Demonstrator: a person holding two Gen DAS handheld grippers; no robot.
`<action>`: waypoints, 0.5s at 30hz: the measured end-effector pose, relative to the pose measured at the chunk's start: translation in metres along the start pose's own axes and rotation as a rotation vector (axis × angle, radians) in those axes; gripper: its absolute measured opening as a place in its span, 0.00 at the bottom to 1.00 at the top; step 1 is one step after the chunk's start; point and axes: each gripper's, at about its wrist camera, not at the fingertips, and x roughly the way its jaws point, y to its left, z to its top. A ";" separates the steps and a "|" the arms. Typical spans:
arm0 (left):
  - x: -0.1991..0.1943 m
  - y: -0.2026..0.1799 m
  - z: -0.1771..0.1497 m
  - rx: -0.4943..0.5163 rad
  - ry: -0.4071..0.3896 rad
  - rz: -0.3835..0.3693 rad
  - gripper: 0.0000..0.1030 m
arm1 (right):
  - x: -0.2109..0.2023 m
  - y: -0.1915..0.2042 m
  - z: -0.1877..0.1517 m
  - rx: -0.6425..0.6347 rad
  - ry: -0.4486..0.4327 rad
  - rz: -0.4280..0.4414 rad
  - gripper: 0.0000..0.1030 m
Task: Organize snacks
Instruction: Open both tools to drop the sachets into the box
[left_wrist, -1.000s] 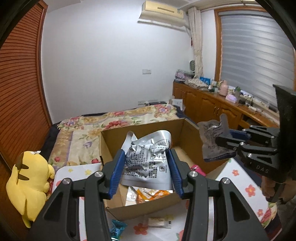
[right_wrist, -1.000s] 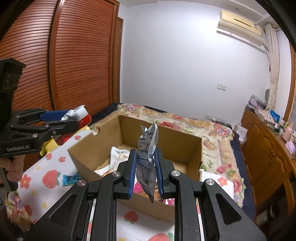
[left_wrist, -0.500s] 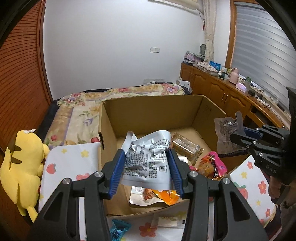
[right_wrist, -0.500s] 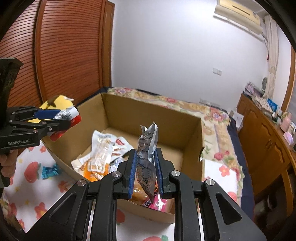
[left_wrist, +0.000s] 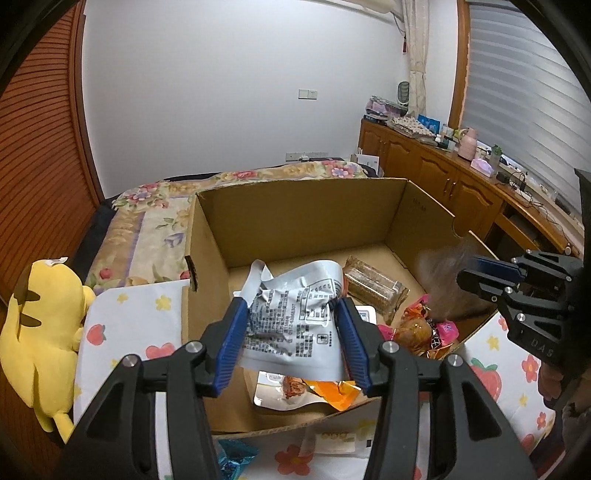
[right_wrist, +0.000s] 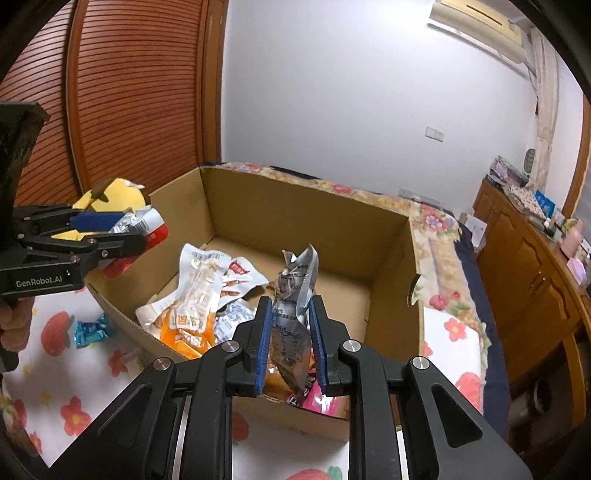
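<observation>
At the far left of the left wrist view a yellow plush toy lies beside the strawberry-print cloth, off the task. Low in the middle, the left tool has a crumpled silver packet between its blue pads, over the near part of the cardboard box; its jaws have just been opening, so the drop looks to be under way, though the packet has not fallen. Inside the box lie several snacks already, among them a brown bar and pink-wrapped sweets. At the right, the right tool is clamped on a narrow foil pouch above the box. A blue wrapper and a pale packet lie outside on the cloth, to be gathered yet
</observation>
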 end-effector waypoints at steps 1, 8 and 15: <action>0.001 0.000 0.000 -0.003 0.000 -0.001 0.52 | -0.001 0.000 -0.001 0.001 -0.005 -0.003 0.17; -0.002 -0.003 -0.002 -0.004 -0.019 -0.013 0.64 | -0.008 -0.005 -0.001 0.031 -0.019 0.024 0.17; -0.021 -0.014 -0.006 0.046 -0.062 -0.022 0.76 | -0.030 0.010 -0.010 0.027 -0.061 0.077 0.17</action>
